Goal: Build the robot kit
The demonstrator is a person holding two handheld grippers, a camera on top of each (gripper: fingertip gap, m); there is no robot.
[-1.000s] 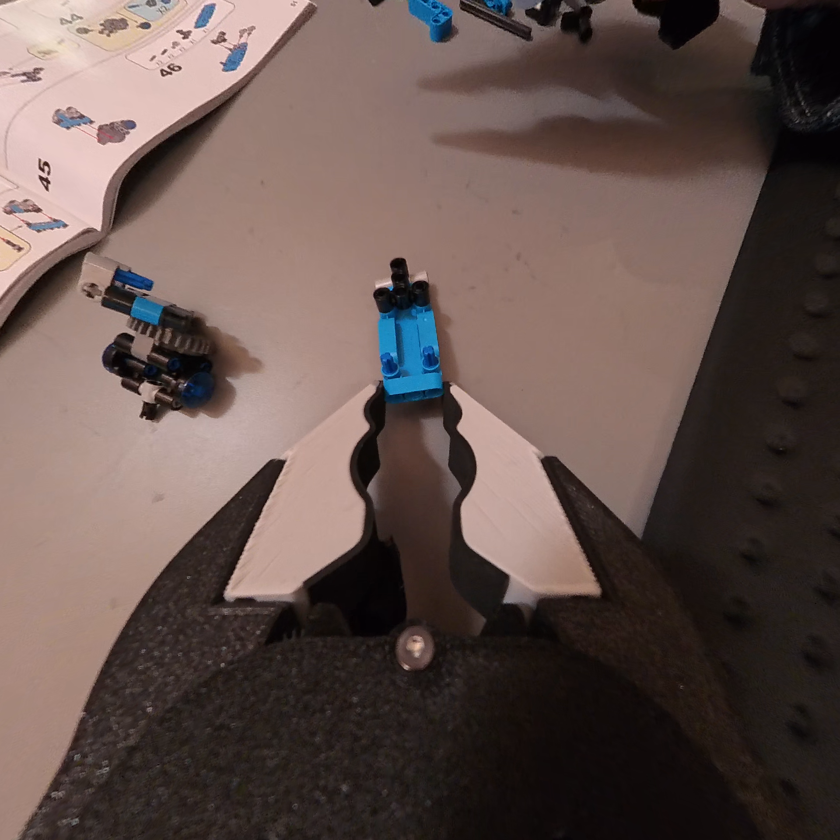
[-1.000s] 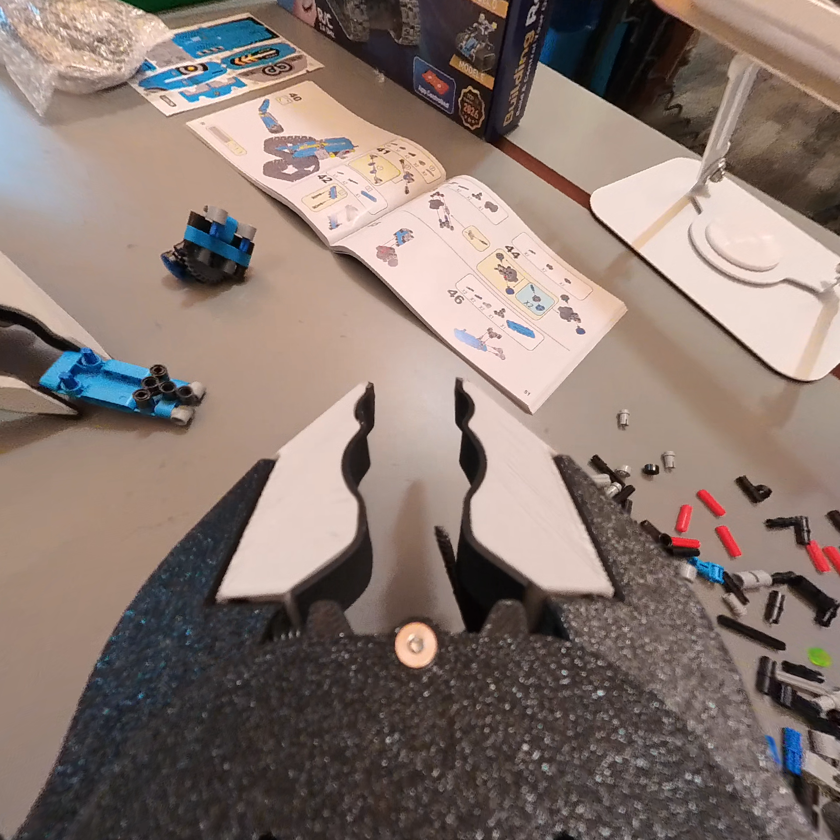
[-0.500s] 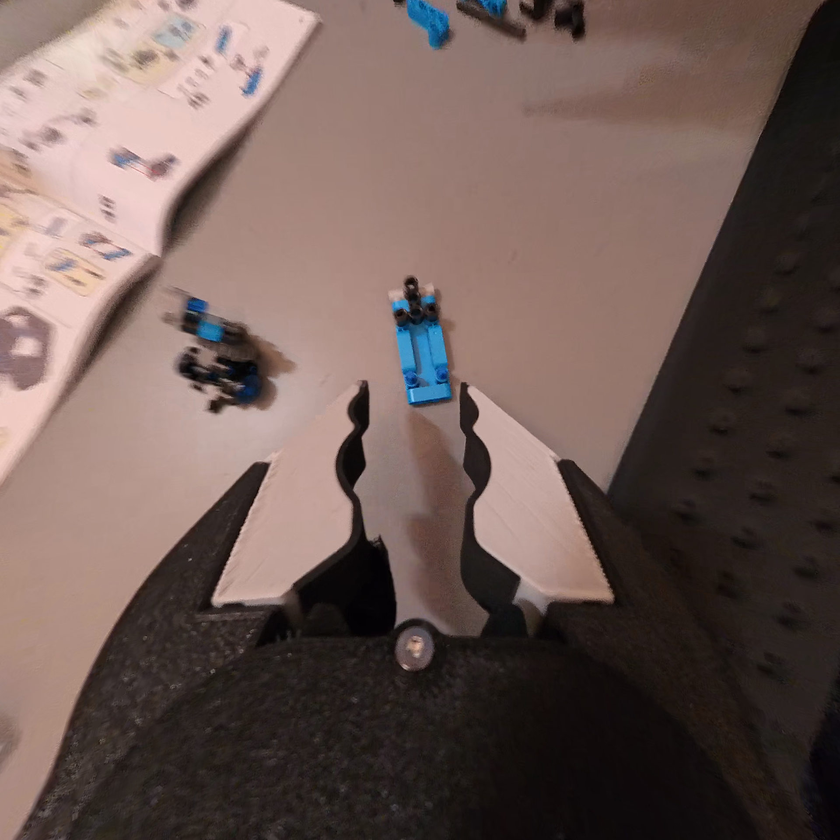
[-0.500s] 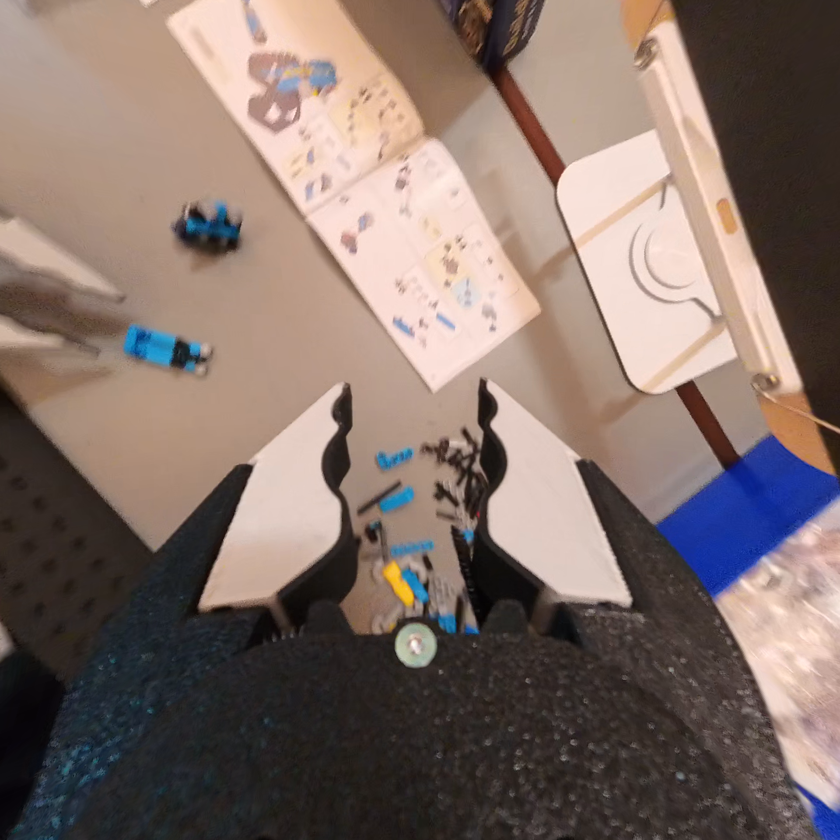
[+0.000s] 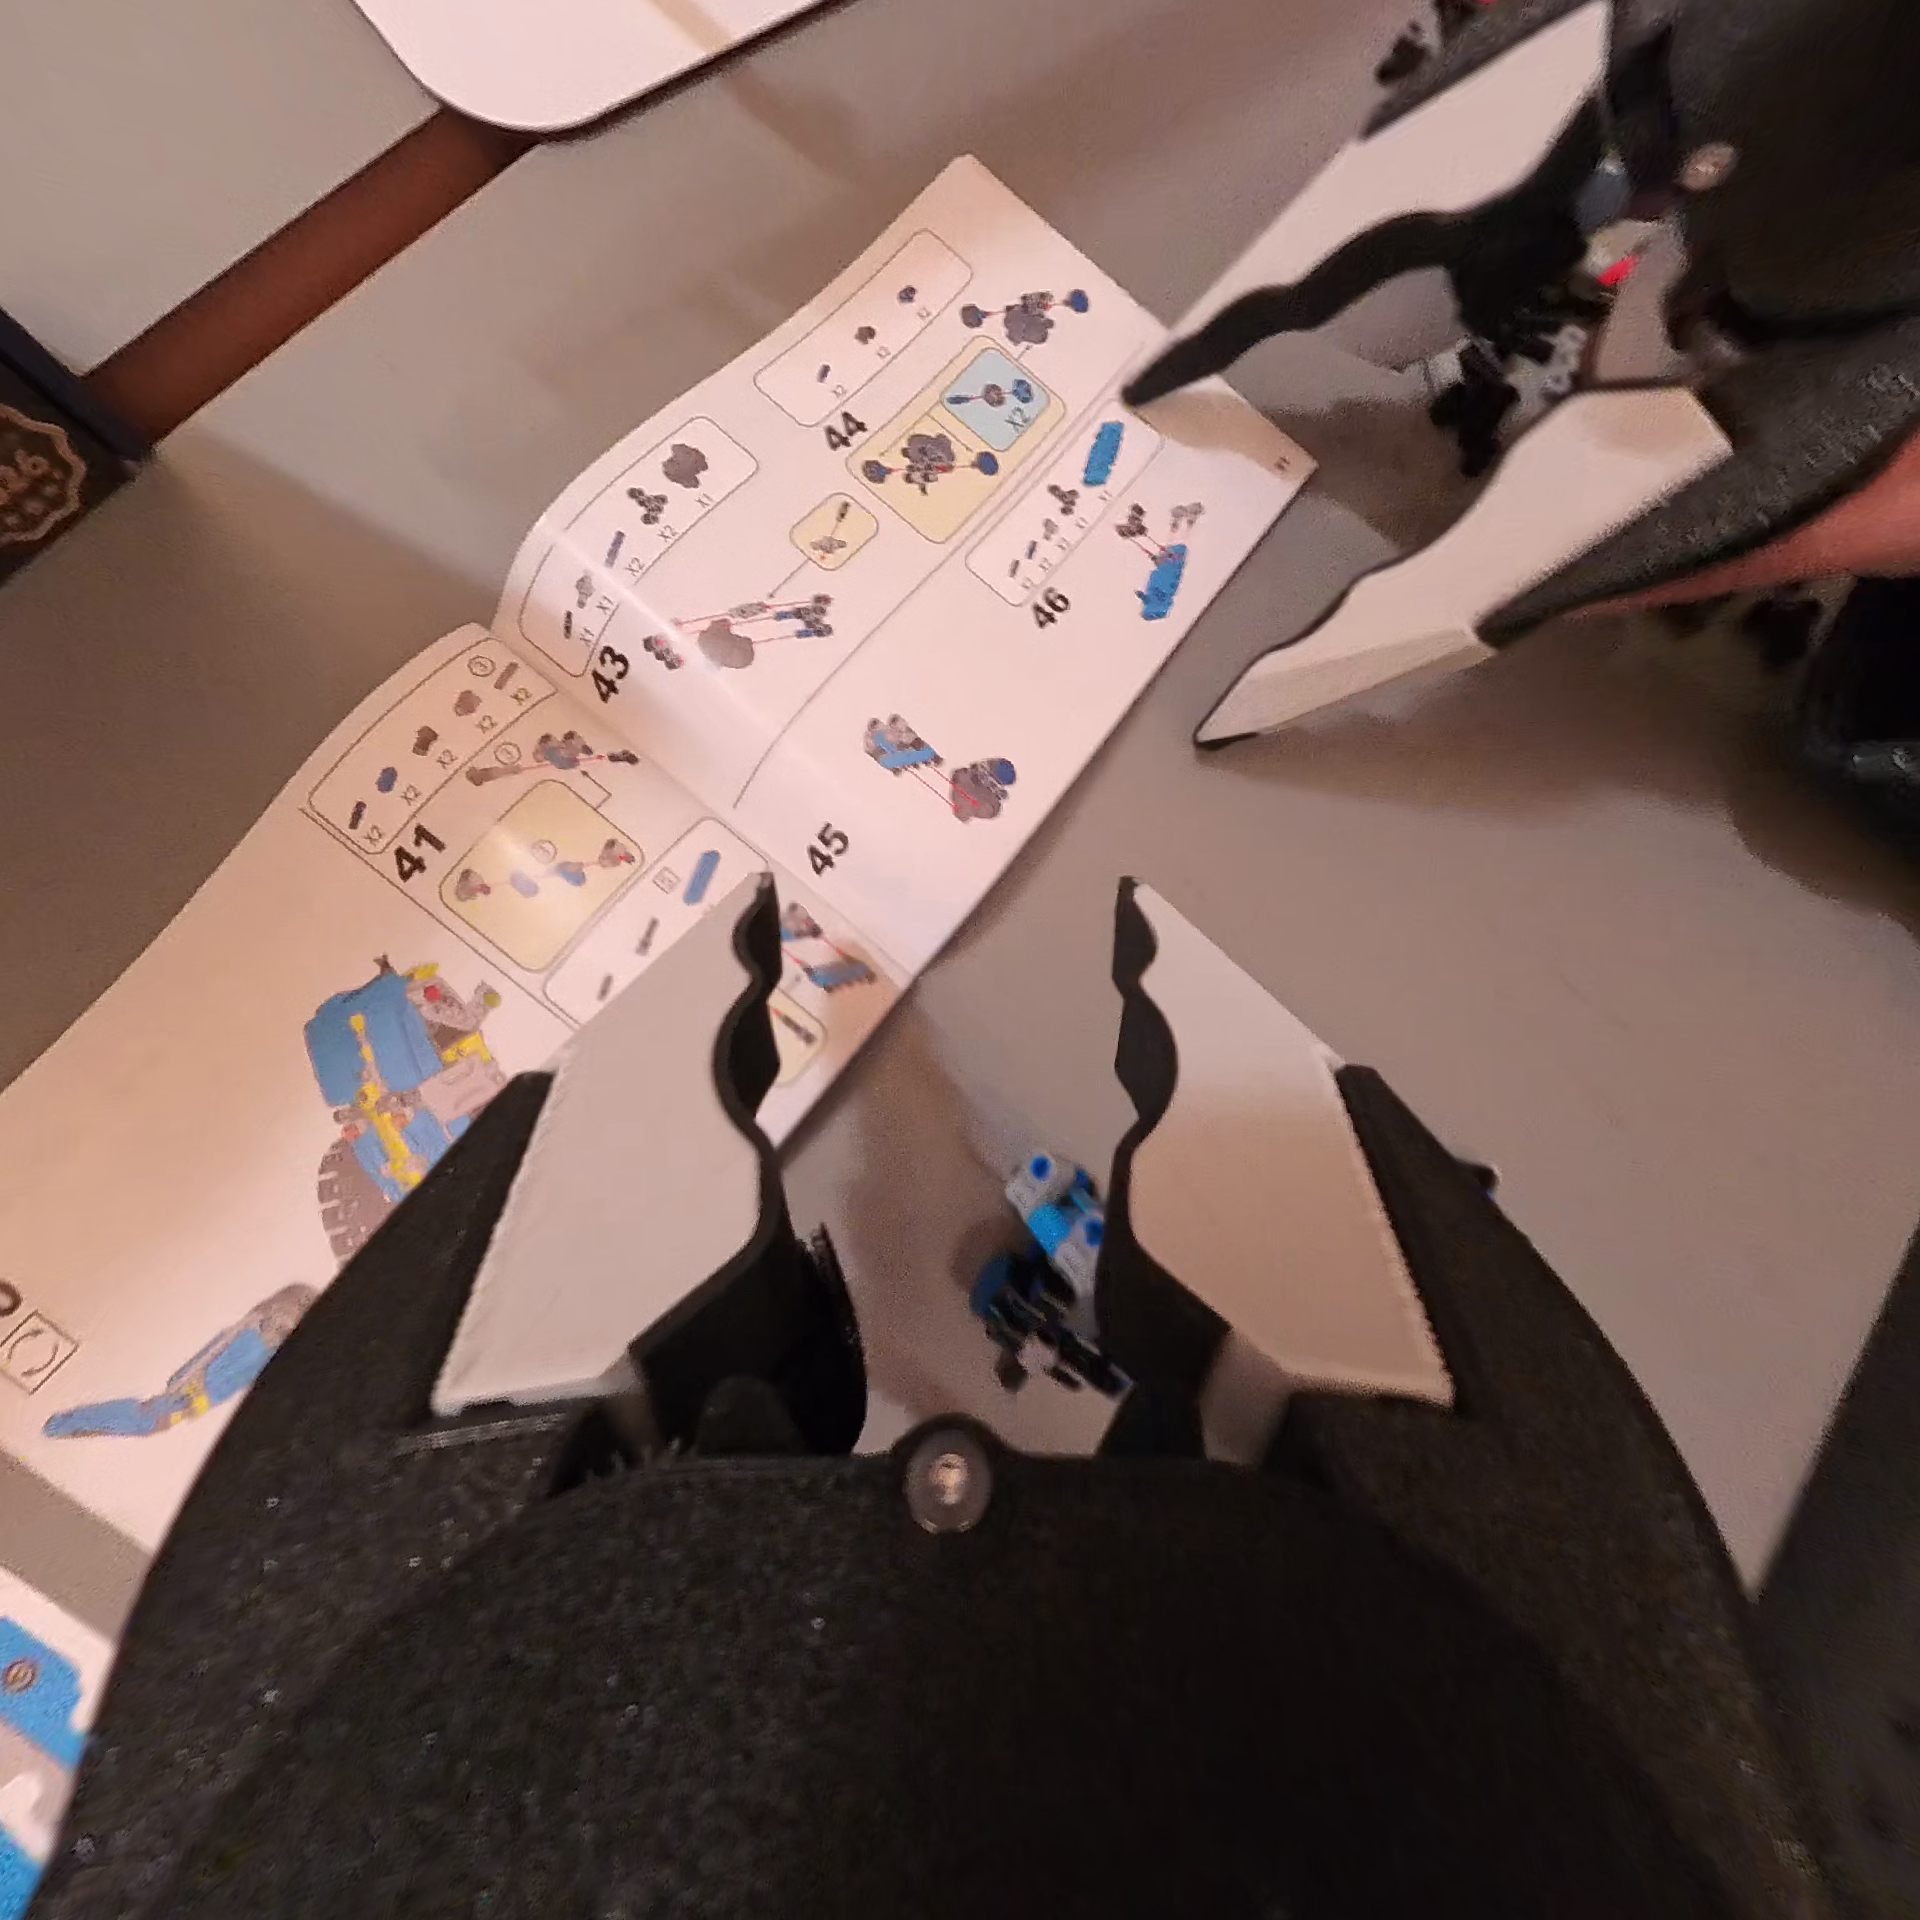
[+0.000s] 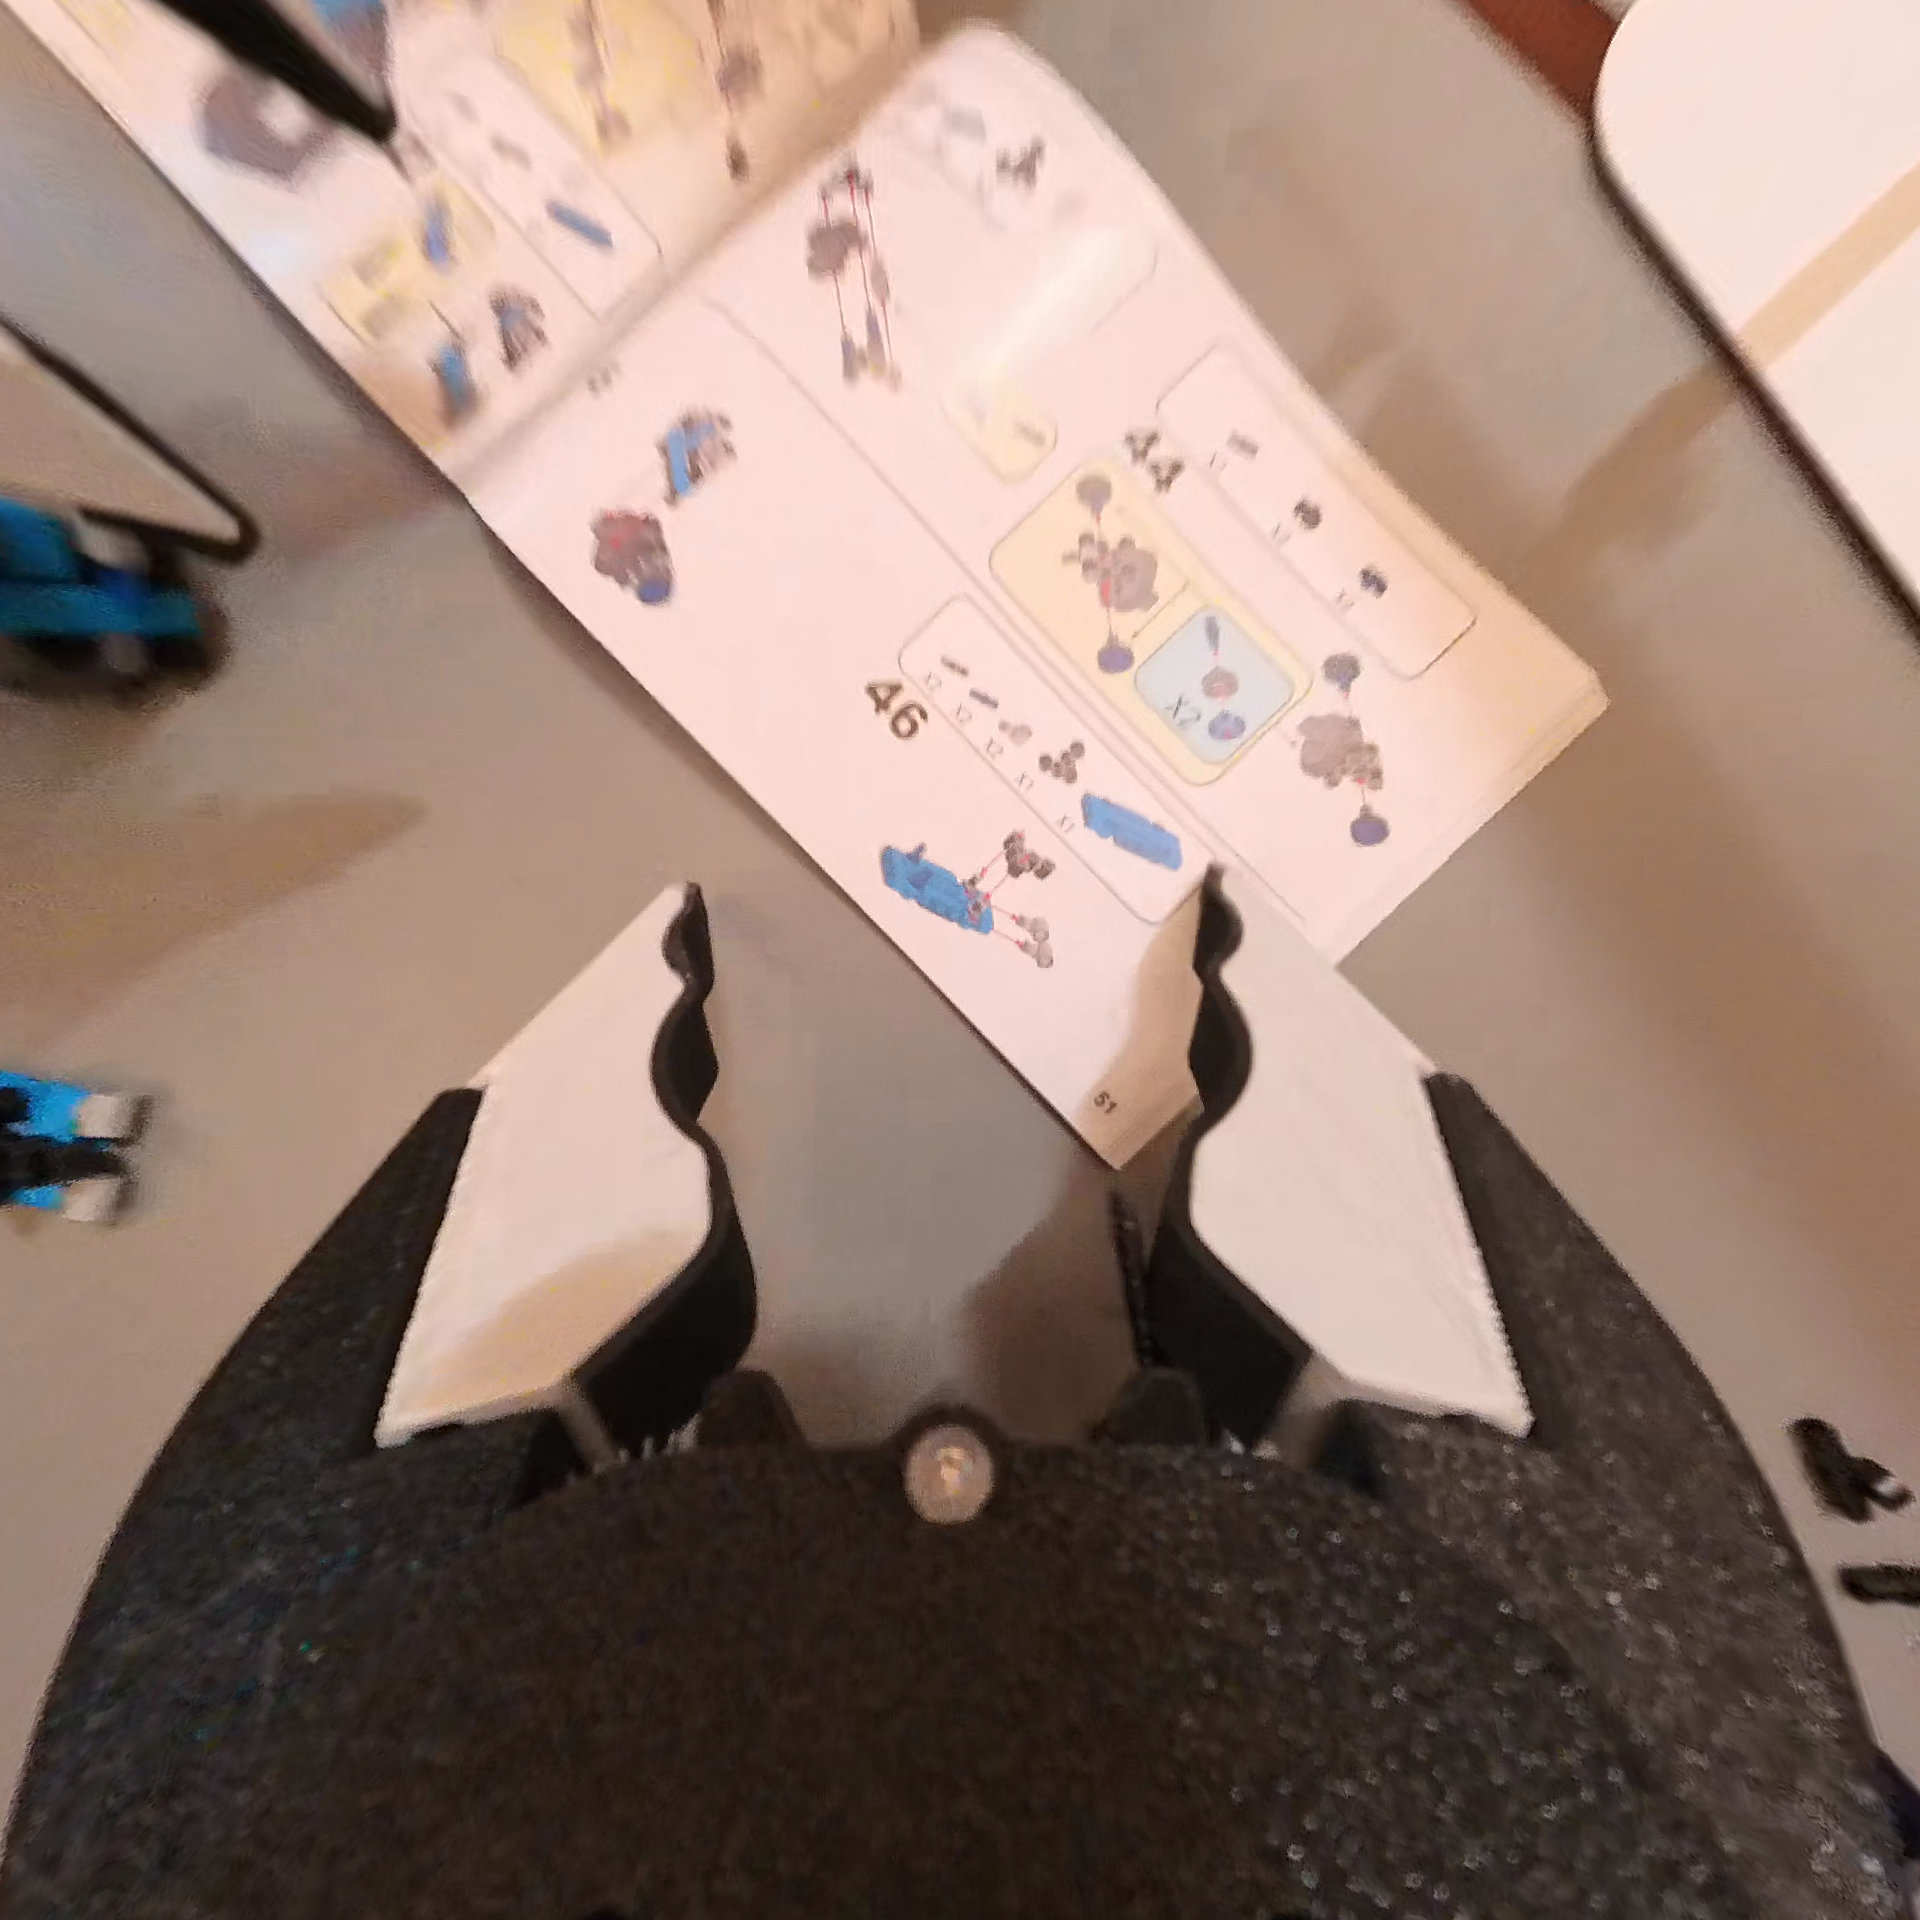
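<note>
My left gripper (image 5: 945,894) is open and empty, hovering above the table at the near edge of an open instruction booklet (image 5: 727,623). A small blue, black and grey brick assembly (image 5: 1044,1268) lies on the table below, between its fingers. My right gripper (image 6: 951,894) is open and empty above the booklet's (image 6: 935,468) near corner. It also shows in the left wrist view (image 5: 1169,566), held by a hand (image 5: 1870,540). A blue plate piece with black pins (image 6: 52,1153) lies at the left edge. The blue and black assembly (image 6: 94,603) sits under a left finger (image 6: 104,468).
A white lamp base (image 6: 1787,208) lies beyond the booklet and also shows in the left wrist view (image 5: 582,52). Loose black pieces (image 6: 1849,1475) lie to the right. A dark box (image 5: 42,457) stands at far left. A sticker sheet (image 5: 31,1714) is at the bottom left.
My left gripper let go of the blue plate piece, opened wider and swung left over the gear assembly and booklet. My right gripper opened wider and swung from the loose pieces over the booklet's corner.
</note>
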